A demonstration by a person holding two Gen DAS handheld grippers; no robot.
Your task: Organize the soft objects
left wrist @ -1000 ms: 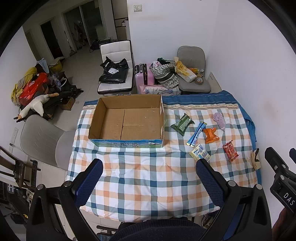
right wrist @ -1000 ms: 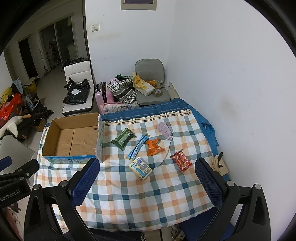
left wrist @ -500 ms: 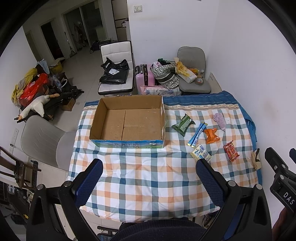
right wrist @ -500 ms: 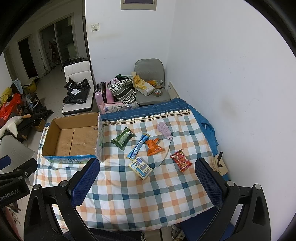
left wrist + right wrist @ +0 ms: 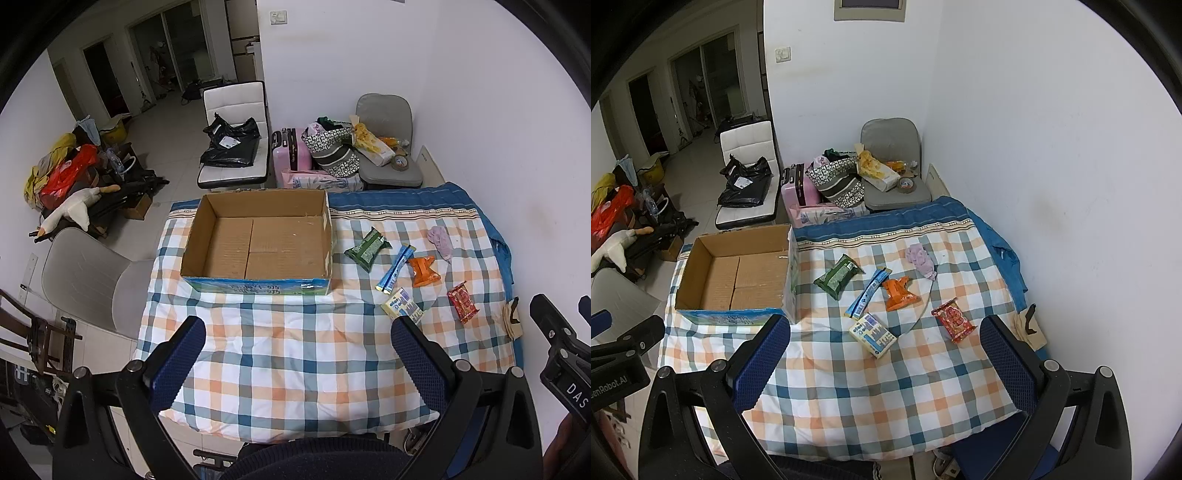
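An empty cardboard box [image 5: 258, 240] stands open on the checked cloth [image 5: 295, 350], at the left in the right wrist view [image 5: 738, 273]. To its right lie several soft packets: a green one [image 5: 837, 276], a blue stick [image 5: 868, 293], an orange one [image 5: 898, 294], a red one [image 5: 953, 320], a yellow-blue one [image 5: 873, 335] and a purple cloth [image 5: 920, 260]. My left gripper [image 5: 297, 363] is open and empty, high above the table's near edge. My right gripper [image 5: 884, 363] is open and empty, above the near right part.
The table stands against a white wall [image 5: 1052, 147] on the right. Beyond its far edge are a grey chair [image 5: 388, 162] with bags, a pink suitcase [image 5: 291, 151] and a white chair [image 5: 234, 147]. A grey chair [image 5: 88, 277] stands at the left.
Both views have shifted only slightly; the left gripper has drifted a little back and up. Nothing on the table has moved.
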